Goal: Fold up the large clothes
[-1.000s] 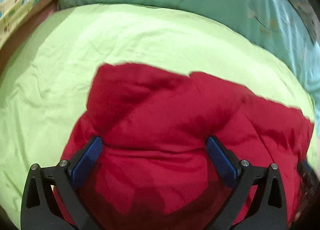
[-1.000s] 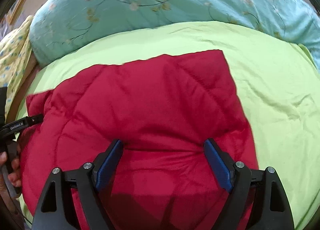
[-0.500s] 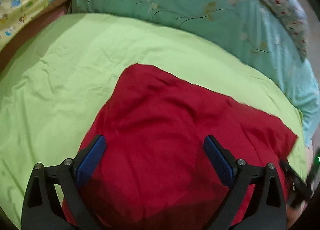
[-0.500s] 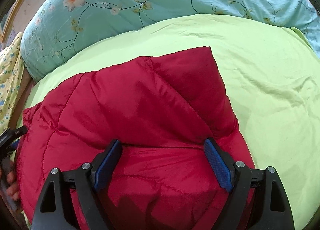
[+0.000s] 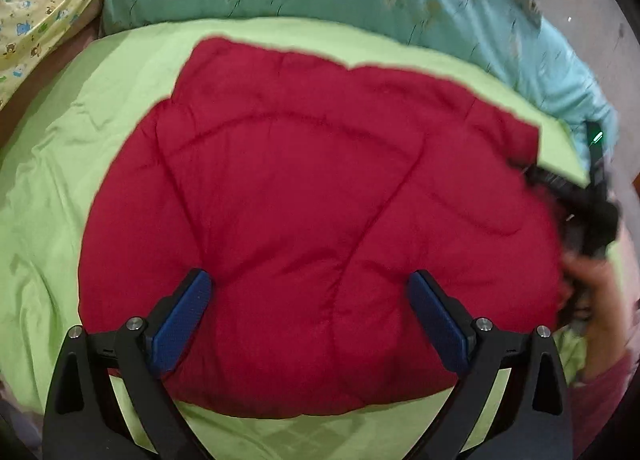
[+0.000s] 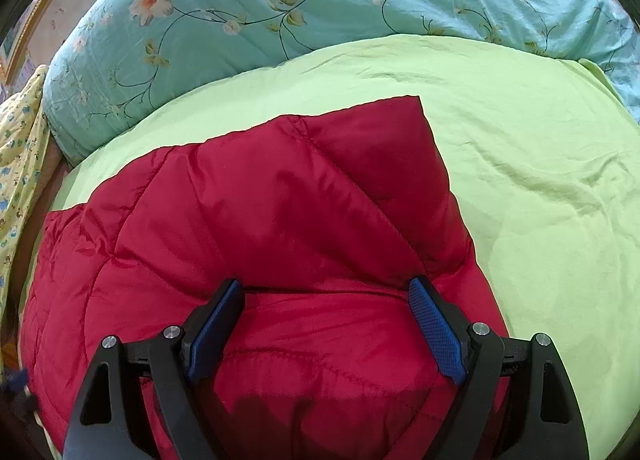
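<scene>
Red quilted nylon fills the space under both tools: the padded jacket (image 6: 256, 244) lies as a puffy, partly folded bundle on the lime-green bed sheet (image 6: 540, 180). Nearest, the right hand-held gripper (image 6: 324, 328) hangs over the near fold with its jaws spread wide and nothing between the pads; a folded flap crosses just beyond its tips. The left hand-held gripper (image 5: 310, 320) is likewise wide and empty above the near edge of the bundle.

My worry is the fabric itself. It looks slick and full of air, so a released fold could spring back up or slide open. A pinch taken from this height might catch only the top layer and peel it off the stack instead of lifting the whole thickness. Dragging the bundle could also ruck up the sheet beneath.

Farther off, the teal floral quilt (image 6: 320, 0) piled along the far side leaves little room; a flap flung that way could land on it and lie crooked.
</scene>
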